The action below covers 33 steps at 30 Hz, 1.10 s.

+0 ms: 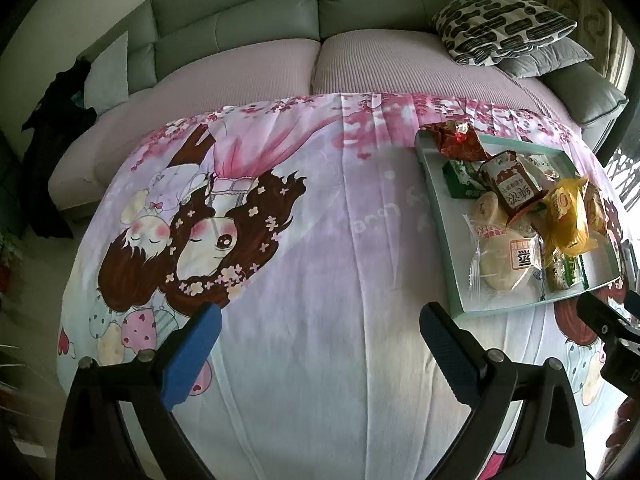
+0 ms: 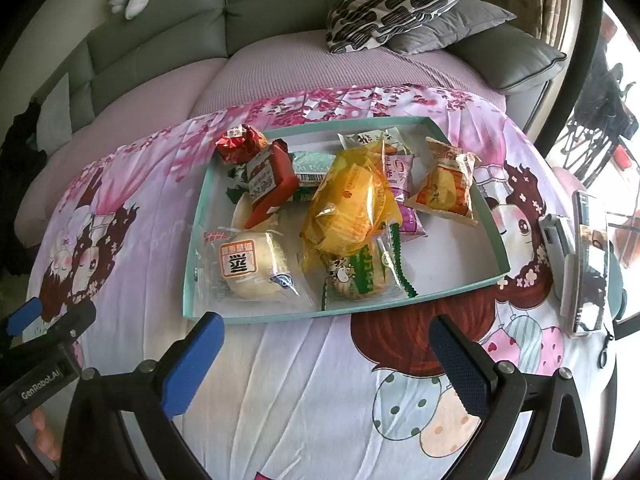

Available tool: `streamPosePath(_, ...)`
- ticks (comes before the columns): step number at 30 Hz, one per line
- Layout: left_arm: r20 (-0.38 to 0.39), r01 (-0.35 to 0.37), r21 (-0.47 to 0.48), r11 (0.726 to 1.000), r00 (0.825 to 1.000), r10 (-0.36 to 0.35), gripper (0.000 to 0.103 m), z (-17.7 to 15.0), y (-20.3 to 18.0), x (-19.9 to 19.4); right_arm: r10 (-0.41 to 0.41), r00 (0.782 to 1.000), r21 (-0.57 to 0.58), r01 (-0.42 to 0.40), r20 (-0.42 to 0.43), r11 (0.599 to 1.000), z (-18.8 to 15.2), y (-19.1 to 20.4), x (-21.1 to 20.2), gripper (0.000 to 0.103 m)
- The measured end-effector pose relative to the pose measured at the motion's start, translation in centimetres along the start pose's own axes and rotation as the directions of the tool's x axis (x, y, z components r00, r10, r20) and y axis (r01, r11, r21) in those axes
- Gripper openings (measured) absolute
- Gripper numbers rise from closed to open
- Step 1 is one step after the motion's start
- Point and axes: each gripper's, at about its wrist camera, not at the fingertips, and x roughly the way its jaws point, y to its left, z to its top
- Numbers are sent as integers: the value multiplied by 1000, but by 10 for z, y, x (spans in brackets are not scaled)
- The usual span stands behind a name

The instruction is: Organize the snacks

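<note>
the left claw (image 1: 320,344) is spread wide and holds nothing, low in its frame over the cartoon-print cloth (image 1: 320,240) covering the surface. the right claw (image 2: 326,354) is also wide and empty, just short of the near rim of the teal tray (image 2: 192,264). the tray fills the middle of the right view and holds the snacks: a yellow packet (image 2: 352,200) piled in the centre, a white bun pack (image 2: 256,264) at lower left, a red-brown packet (image 2: 268,180) at upper left, an orange packet (image 2: 444,184) at right. a phone (image 2: 588,264) lies at the right edge.
</note>
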Motion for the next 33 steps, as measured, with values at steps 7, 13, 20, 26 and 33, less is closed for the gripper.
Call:
streamPosePath(7, -5, 1, -1, 1000, 1000, -1, 99, 0, 0, 1, 0, 1000, 0, 0, -2, 1000, 0, 0, 0, 103)
streamPosePath(13, -8, 0, -2, 1000, 1000, 0, 99, 0, 0, 2, 0, 1000, -1, 0, -4, 1000, -1, 0, 1, 103)
streamPosePath(20, -16, 2, -7, 1000, 1000, -2, 99, -1, -1, 4, 0, 1000, -1, 0, -6, 1000, -1, 0, 2, 103)
streamPosePath(26, -19, 3, -9, 1000, 1000, -3, 99, -1, -1, 4, 0, 1000, -1, 0, -8, 1000, -1, 0, 3, 103)
streamPosePath(33, -24, 5, -12, 1000, 1000, -5, 99, -1, 0, 5, 0, 1000, -1, 0, -8, 1000, -1, 0, 3, 103)
